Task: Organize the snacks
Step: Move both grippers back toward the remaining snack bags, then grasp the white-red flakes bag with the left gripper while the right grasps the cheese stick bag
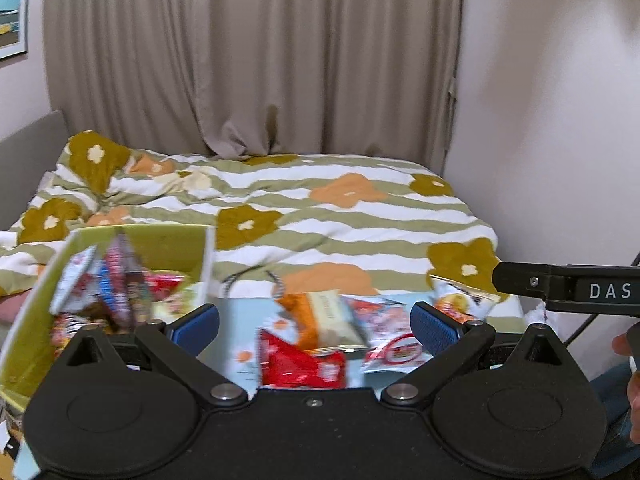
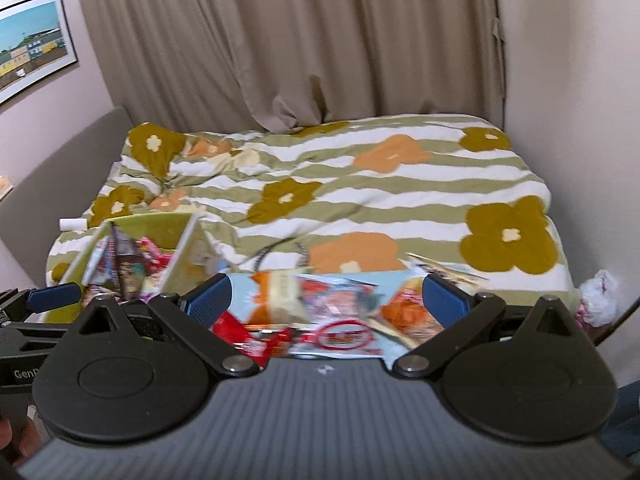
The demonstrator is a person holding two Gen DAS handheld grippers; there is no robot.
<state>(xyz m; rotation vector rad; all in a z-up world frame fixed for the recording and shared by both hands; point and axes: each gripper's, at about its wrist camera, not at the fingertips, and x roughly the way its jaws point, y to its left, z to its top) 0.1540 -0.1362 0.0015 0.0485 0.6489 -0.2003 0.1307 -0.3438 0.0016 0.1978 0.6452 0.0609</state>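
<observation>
Left wrist: both grippers' fingers (image 1: 195,322) apart above snack packets (image 1: 320,336) beside box (image 1: 176,248).

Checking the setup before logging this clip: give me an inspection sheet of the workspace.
Surface: light blue surface in front of a bed with a flowered, striped duvet.
Job's things: green box at left, already holding snack packs; loose packs on the blue surface, among them a red pack, an orange-and-cream pack and a white pack with a red ring. Print blurred.
Clutter: small white tube on the duvet; crumpled plastic bag at right.
Grippers: left gripper open, empty; right gripper open, empty.
Cables: dark cable at far right.
Surroundings: beige curtain, framed picture, pale walls.
</observation>
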